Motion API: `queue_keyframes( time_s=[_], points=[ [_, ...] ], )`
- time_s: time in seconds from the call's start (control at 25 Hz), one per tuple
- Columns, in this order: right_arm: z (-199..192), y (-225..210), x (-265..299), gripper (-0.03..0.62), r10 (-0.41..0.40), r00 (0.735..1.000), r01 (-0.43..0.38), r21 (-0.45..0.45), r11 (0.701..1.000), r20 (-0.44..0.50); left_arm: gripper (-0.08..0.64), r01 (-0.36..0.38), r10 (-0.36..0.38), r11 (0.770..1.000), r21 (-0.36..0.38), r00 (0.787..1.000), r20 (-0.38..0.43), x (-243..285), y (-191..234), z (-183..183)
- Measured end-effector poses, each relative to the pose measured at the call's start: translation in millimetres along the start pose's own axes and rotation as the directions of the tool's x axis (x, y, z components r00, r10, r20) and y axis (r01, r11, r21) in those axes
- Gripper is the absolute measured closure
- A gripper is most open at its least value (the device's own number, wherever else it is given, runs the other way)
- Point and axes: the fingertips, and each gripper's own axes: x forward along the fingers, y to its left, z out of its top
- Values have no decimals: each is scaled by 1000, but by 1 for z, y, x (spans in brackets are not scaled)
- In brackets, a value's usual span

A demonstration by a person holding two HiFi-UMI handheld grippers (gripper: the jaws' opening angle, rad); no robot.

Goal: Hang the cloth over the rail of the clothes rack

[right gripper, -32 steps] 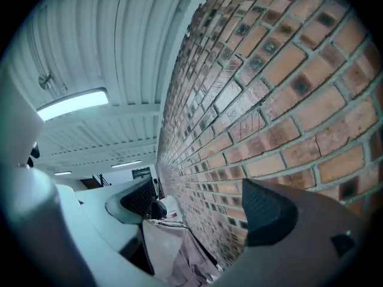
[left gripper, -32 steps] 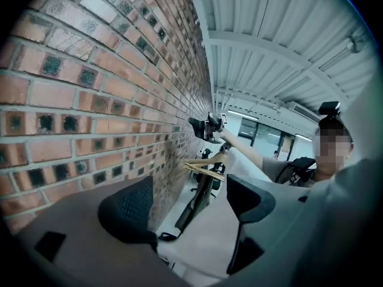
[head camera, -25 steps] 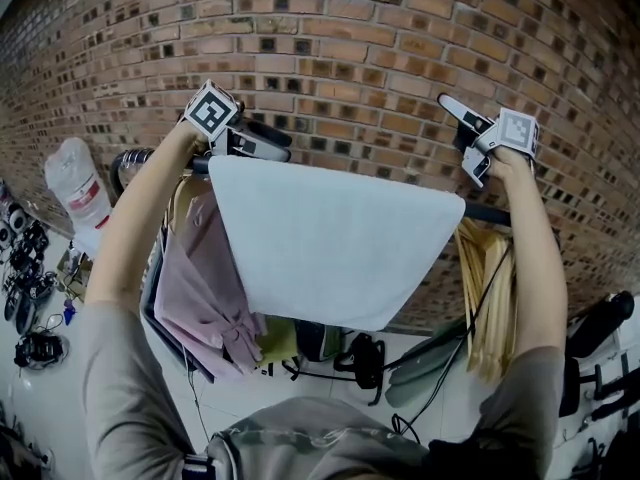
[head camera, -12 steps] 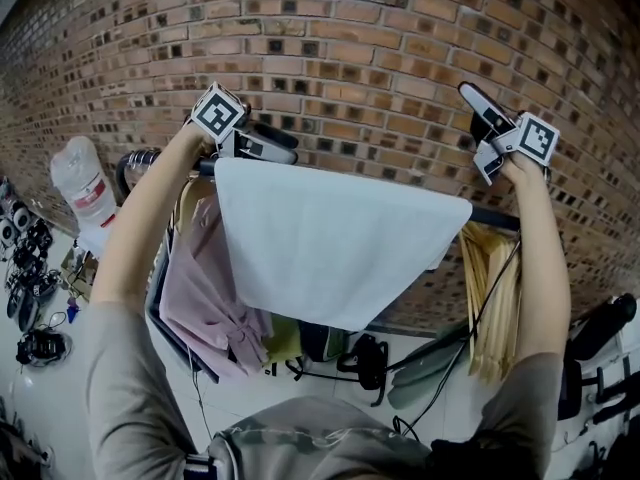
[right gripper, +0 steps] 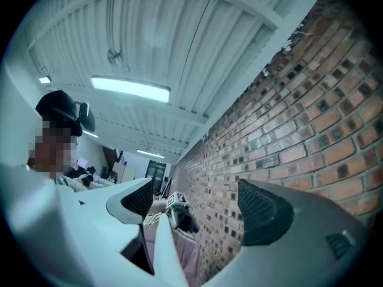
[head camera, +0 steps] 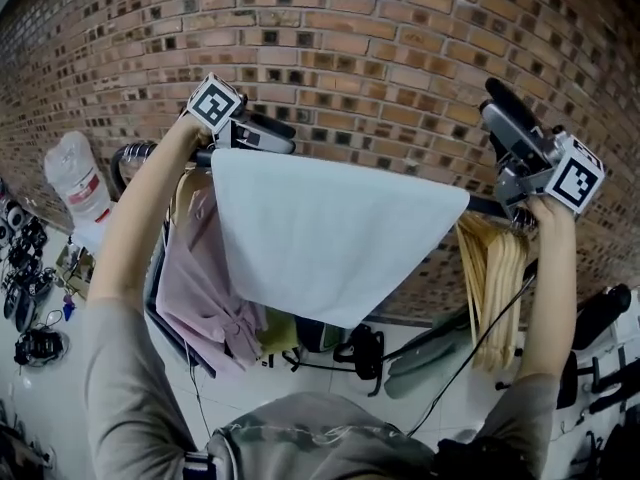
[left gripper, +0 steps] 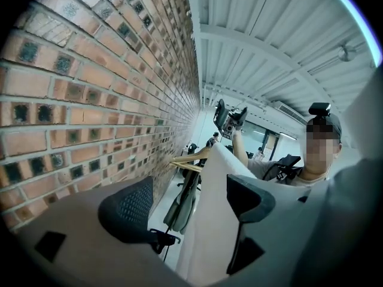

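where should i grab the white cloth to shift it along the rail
Probably the top fold of the white cloth over the rail, near an end corner, coming from above with a jaw on either side. There it lies taut and thin; lower down it hangs loose.

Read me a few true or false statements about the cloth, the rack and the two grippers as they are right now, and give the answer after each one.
1. The white cloth is draped over the rail. True.
2. The right hand-held gripper is clamped on the cloth. False: its jaws stand apart with nothing between them, and it is up and to the right of the cloth.
3. Wooden hangers hang on the rail to the right of the cloth. True.
4. The wall behind the rack is plain white plaster. False: it is a brick wall.
5. A pink garment hangs to the left of the cloth. True.
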Motion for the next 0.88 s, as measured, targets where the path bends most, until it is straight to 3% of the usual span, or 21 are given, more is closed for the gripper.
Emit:
queue_keyframes(
  time_s=[0.2, 0.32, 0.48, 0.88],
  points=[
    [-69, 60, -2, 149, 62, 978, -54, 45, 998, -198, 178, 0, 0, 1000, 4, 1000, 0, 0, 2, -3],
    [-106, 81, -9, 149, 88, 953, -69, 78, 995, -289, 178, -25, 26, 999, -36, 1000, 8, -7, 1, -8],
    [-132, 93, -42, 149, 41, 966, 2, 166, 986, -255, 178, -18, 18, 998, -64, 1000, -6, 0, -1, -8],
    [-185, 97, -93, 150, -100, 971, 152, 234, 960, -219, 178, -3, 3, 993, -116, 1000, 1, 0, -7, -10]
  ],
)
